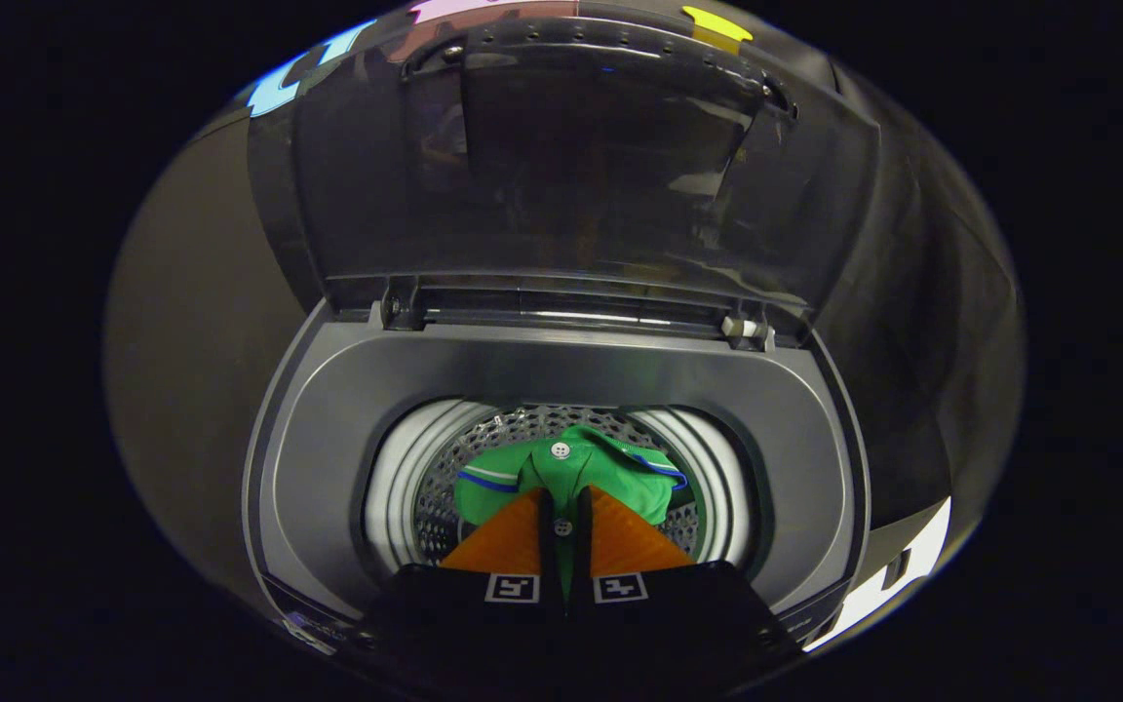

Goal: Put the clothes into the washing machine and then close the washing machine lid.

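the gripper (561,507), fingers nearly closed, pinches the green shirt (571,468) at lower centre above the drum (717,468) (lid (571,166) raised); fabric might snag on release.

Dim booth, dark cloth wall (922,292) in soft folds under low light.

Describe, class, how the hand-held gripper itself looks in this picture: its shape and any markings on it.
The gripper has two flat, wedge-shaped fingers that taper to narrow tips, close together with a thin gap between them. They grow out of a dark, blocky body. At each finger's base sits a small square white tag printed with a black block pattern. No cables or sleeve can be seen.
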### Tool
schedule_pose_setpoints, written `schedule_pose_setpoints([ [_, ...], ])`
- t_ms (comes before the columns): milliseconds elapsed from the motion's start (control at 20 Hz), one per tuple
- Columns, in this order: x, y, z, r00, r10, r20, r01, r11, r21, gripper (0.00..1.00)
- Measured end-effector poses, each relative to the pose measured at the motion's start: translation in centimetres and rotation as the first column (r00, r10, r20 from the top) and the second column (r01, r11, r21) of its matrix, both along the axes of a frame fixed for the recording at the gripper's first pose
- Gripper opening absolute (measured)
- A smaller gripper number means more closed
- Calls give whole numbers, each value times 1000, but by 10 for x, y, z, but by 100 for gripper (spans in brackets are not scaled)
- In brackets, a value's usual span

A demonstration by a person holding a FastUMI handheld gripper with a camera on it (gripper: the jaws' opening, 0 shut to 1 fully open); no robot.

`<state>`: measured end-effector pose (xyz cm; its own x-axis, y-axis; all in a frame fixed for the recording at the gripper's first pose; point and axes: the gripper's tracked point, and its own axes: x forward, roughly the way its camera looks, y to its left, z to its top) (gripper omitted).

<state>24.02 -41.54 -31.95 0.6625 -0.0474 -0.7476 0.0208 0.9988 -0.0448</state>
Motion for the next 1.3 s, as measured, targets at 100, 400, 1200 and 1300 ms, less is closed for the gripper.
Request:
schedule_pose_setpoints([
  [100,-1,0,-2,1000,-1,-16,1,1000,8,5],
  [400,-7,1,-16,996,-3,-85,7,999,45,11],
  [1200,-9,-1,9,998,-45,-48,48,996,74,100],
  [1300,0,-1,32,999,-54,1,53,994,91,100],
])
